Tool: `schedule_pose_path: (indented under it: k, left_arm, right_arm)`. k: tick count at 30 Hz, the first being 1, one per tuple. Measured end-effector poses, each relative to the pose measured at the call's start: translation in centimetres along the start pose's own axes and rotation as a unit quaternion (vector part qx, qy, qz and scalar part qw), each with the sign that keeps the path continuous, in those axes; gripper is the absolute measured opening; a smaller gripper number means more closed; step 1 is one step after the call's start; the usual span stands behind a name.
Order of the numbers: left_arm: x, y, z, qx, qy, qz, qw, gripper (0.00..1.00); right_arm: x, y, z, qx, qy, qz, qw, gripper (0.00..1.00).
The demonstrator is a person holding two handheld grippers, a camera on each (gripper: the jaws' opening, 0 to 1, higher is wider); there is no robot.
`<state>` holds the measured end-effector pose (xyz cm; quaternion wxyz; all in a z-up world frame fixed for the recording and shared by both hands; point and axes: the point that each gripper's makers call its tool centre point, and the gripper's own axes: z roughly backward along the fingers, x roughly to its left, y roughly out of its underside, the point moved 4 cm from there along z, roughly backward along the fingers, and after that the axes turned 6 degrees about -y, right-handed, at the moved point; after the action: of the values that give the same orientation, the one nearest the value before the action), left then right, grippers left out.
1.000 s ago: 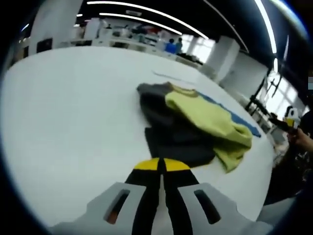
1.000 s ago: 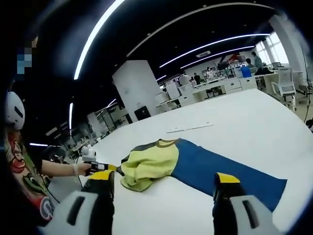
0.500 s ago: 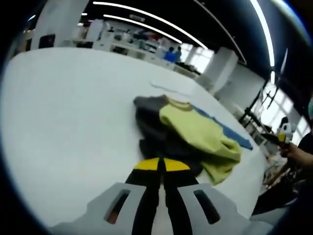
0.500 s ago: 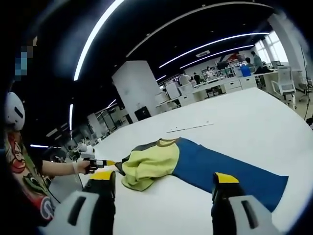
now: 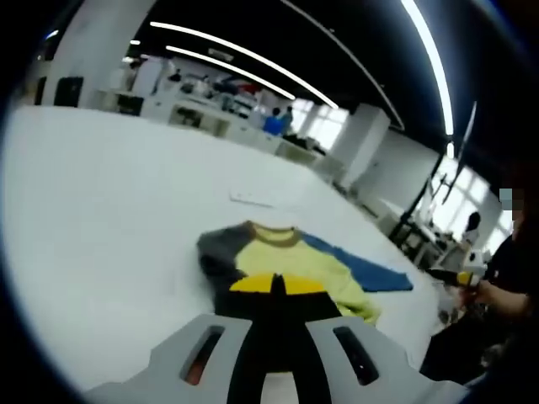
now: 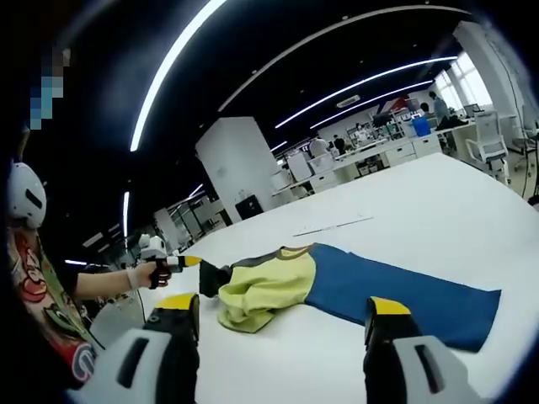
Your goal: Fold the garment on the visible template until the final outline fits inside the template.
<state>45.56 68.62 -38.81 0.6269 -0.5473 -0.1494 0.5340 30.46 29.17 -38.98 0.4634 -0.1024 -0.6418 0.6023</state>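
Garment (image 6: 269,290): we log a yellow-green and dark grey top, bunched, lying on the white bench (image 6: 404,227), partly over the blue template (image 6: 396,290).
Template axis: in the right gripper view, its long side runs from the garment out to the right, away from the left tongs.
Collar: in the left gripper view, we see it on the far side.
Left tongs (image 5: 275,284): pressed together, pinching the garment's dark near edge.
Right tongs (image 6: 282,311): spread, holding nothing, well apart from the cloth.
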Motion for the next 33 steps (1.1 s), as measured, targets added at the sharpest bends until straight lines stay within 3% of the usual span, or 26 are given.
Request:
schedule_pose_path:
  k: [5,8,11,15,23,28,32,33]
  left_arm:
    - [-4.0,-0.8,-2.4,0.008,0.044,-0.016,0.9989,0.0]
    - [-6.5,0.3,-3.9,0.029,0.069,-0.04,0.9964,0.0]
    - [-8.8,2.5,-5.8,0.062,0.09,-0.066,0.9918,0.0]
    - [-10.3,4.8,-8.1,0.086,0.098,-0.067,0.9892,0.0]
    - [-9.6,5.6,-10.7,0.103,0.071,-0.118,0.9852,0.01]
    - [-9.3,5.7,-9.6,0.111,0.068,-0.143,0.9811,0.19]
    - [-7.4,4.6,-8.7,0.108,0.05,-0.145,0.9822,0.19]
    - [-5.9,4.2,-8.4,0.105,0.035,-0.146,0.983,0.18]
  right_arm:
    - [-0.2,0.2,0.2,-0.006,0.0,-0.004,1.0,0.8]
    - [-0.2,0.2,0.1,-0.011,-0.001,-0.007,0.9999,0.8]
    - [-0.4,0.4,0.0,-0.014,-0.004,-0.008,0.9999,0.79]
    - [-0.7,0.6,-0.5,-0.025,-0.013,-0.018,0.9994,0.79]
    - [-2.3,1.6,-1.7,-0.029,-0.033,-0.029,0.9986,0.78]
    - [-3.4,2.1,-2.5,-0.033,-0.043,-0.038,0.9978,0.79]
    - [-3.8,2.2,-2.9,-0.037,-0.048,-0.043,0.9972,0.79]
    - [-3.9,2.2,-3.1,-0.04,-0.051,-0.045,0.9969,0.79]
